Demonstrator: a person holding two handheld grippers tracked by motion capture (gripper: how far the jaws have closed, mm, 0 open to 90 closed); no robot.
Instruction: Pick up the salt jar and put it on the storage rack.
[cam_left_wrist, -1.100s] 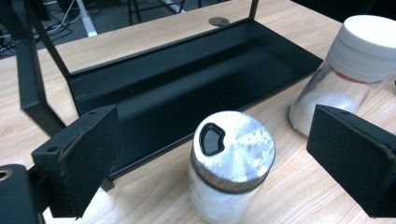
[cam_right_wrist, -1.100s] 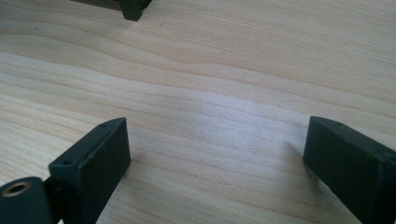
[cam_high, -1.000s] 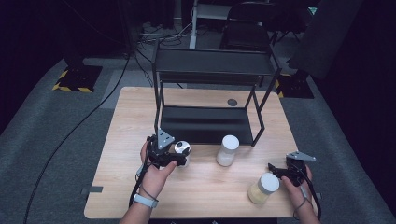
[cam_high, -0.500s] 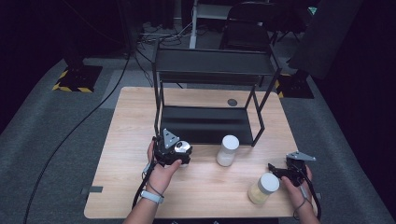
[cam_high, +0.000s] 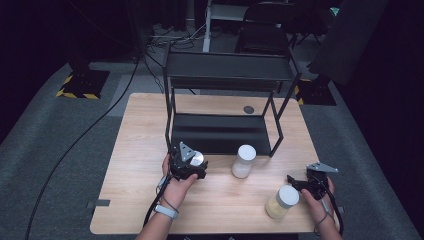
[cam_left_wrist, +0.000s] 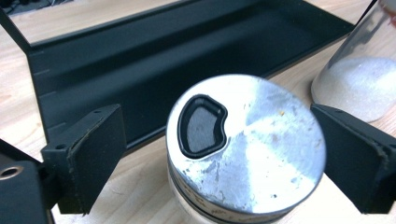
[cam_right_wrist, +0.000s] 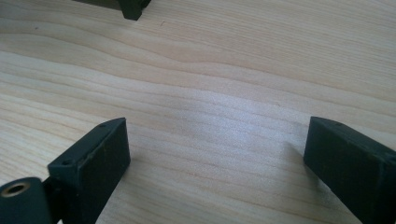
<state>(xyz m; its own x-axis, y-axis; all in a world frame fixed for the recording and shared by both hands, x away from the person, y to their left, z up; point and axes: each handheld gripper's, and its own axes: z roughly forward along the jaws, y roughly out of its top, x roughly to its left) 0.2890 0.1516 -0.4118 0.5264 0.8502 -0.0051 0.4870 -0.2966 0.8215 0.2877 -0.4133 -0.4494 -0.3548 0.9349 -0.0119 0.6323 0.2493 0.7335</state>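
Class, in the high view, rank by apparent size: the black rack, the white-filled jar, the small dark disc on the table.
1. Rack
2. White-filled jar
3. Disc, though it lies farther from the camera.

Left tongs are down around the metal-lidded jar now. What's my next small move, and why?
Probably finish closing the left tongs on the metal-lidded jar. They have just been closing, the jar sits between the jaws, yet a gap remains at the left pad. Lifting now would leave it behind.
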